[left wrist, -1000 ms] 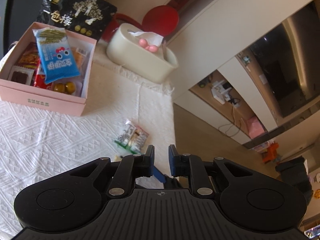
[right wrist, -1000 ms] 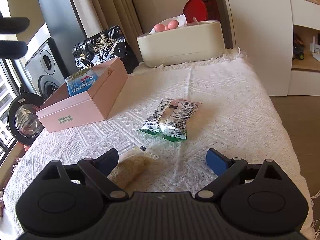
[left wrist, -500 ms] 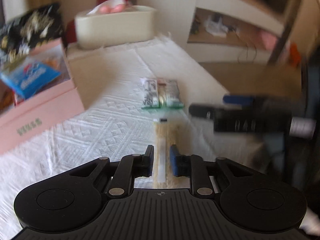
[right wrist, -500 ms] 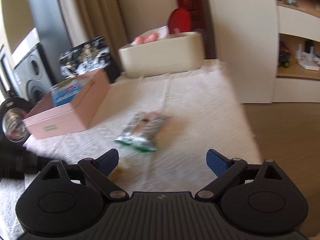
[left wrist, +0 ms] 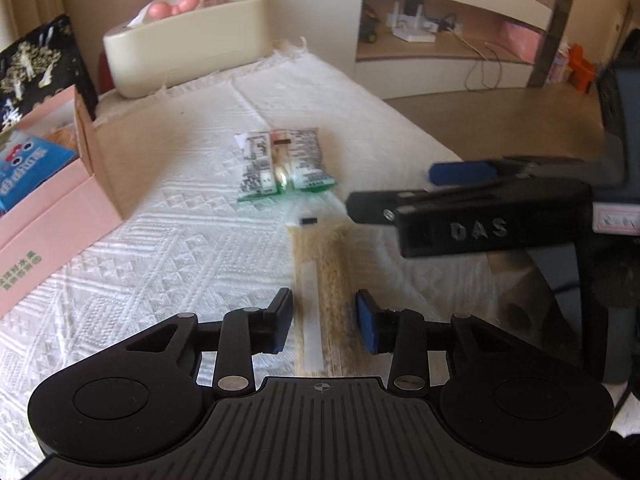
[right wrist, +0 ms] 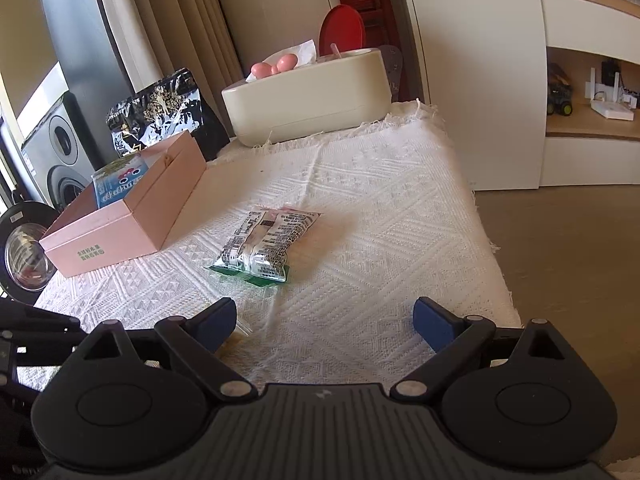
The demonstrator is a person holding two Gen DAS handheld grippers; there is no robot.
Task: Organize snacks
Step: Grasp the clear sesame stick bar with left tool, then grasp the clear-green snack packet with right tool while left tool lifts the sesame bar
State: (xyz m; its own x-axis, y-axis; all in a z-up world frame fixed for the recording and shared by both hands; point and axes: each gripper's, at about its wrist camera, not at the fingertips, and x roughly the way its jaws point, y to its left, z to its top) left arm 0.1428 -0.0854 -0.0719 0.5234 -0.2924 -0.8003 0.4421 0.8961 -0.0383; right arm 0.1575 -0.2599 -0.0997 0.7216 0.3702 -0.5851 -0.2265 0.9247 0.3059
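A long tan snack bar in a clear wrapper (left wrist: 322, 280) lies on the white cloth. My left gripper (left wrist: 325, 324) hovers low over its near end, jaws opening, the bar between them with gaps on both sides. A green-edged snack packet (left wrist: 282, 164) (right wrist: 264, 246) lies further out. The pink box (left wrist: 48, 216) (right wrist: 120, 226) at the left holds a blue packet (left wrist: 24, 178) (right wrist: 116, 188) and other snacks. My right gripper (right wrist: 324, 320) stands wide open over bare cloth, nothing between its fingers; it shows at the right of the left wrist view (left wrist: 404, 192).
A cream tissue box (right wrist: 308, 98) and a black-and-gold bag (right wrist: 160, 110) stand at the back of the table. The cloth's right edge (right wrist: 492, 248) drops to a wooden floor. A speaker and shelving stand beyond.
My left gripper rolled level, came down from above the box to the tan bar, and its jaws went from shut to partly open. The right gripper shifted slightly and stays open.
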